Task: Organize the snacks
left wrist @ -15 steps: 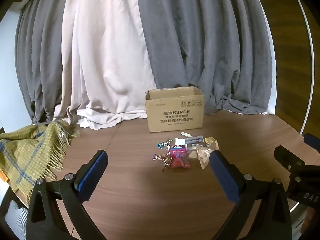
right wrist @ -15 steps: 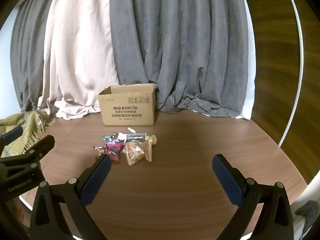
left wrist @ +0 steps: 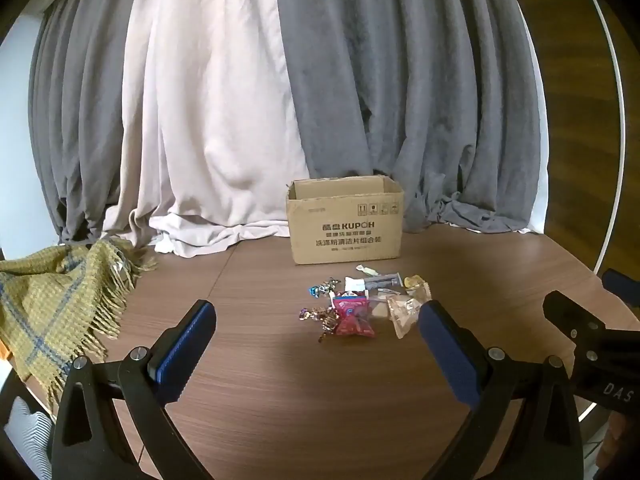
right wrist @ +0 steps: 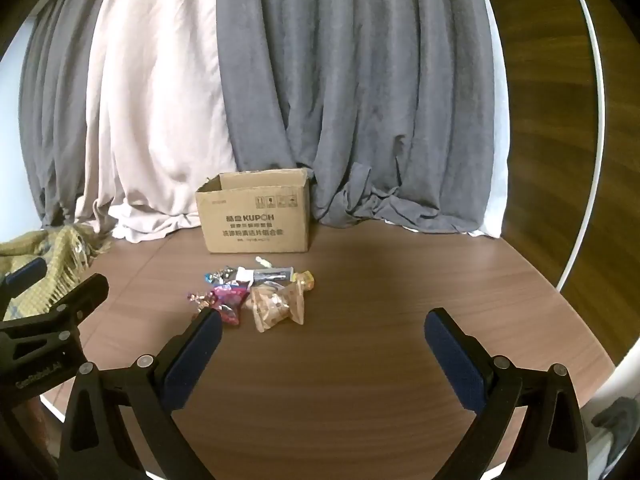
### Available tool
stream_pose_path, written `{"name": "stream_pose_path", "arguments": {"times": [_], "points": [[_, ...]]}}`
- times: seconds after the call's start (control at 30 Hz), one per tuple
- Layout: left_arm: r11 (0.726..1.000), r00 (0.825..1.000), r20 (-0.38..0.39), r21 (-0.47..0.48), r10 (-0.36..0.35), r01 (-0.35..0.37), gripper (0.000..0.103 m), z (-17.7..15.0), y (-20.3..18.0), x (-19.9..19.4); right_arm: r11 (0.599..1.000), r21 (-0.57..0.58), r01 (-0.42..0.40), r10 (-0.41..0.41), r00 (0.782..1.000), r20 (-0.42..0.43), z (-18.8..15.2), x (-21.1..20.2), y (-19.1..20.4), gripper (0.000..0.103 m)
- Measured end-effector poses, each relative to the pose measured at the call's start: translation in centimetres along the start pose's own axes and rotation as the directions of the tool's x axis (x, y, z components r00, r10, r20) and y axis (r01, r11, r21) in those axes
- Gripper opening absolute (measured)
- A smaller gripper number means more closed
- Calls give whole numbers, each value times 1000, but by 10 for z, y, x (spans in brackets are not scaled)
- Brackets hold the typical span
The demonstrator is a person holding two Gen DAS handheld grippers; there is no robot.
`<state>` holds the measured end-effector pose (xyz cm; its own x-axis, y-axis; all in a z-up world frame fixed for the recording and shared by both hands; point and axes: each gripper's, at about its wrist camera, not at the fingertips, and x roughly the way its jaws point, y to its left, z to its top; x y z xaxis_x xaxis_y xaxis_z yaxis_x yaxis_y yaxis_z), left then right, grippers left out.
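Observation:
A pile of small snacks lies on the brown table in front of an open cardboard box (left wrist: 345,224) (right wrist: 254,216). The pile holds a pink packet (left wrist: 352,314) (right wrist: 228,299), a clear bag of tan pieces (left wrist: 404,308) (right wrist: 276,305), a grey packet (left wrist: 378,281) (right wrist: 270,275) and small wrapped candies (left wrist: 322,289). My left gripper (left wrist: 316,344) is open and empty, held above the table short of the pile. My right gripper (right wrist: 322,340) is open and empty, to the right of the pile. Each gripper shows at the edge of the other's view.
A yellow plaid blanket with fringe (left wrist: 52,300) (right wrist: 52,248) lies at the table's left edge. Grey and beige curtains (left wrist: 248,120) hang behind the box and pool on the table. The round table (right wrist: 400,288) has a white rim at right.
Both grippers have shifted slightly; the snack pile sits a touch lower and closer in both views. Nothing was taken hold of.

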<state>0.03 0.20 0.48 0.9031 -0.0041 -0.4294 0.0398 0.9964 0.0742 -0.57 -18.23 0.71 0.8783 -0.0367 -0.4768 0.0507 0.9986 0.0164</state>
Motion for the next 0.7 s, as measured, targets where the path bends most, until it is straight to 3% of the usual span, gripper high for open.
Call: {"name": "stream_pose_path", "arguments": {"times": [0.7], "points": [[1000,1000,22,-5,2,-2,103,7,-8,-11,1000,0,-9,9,1000,10,-2,-5,-2,102]]}}
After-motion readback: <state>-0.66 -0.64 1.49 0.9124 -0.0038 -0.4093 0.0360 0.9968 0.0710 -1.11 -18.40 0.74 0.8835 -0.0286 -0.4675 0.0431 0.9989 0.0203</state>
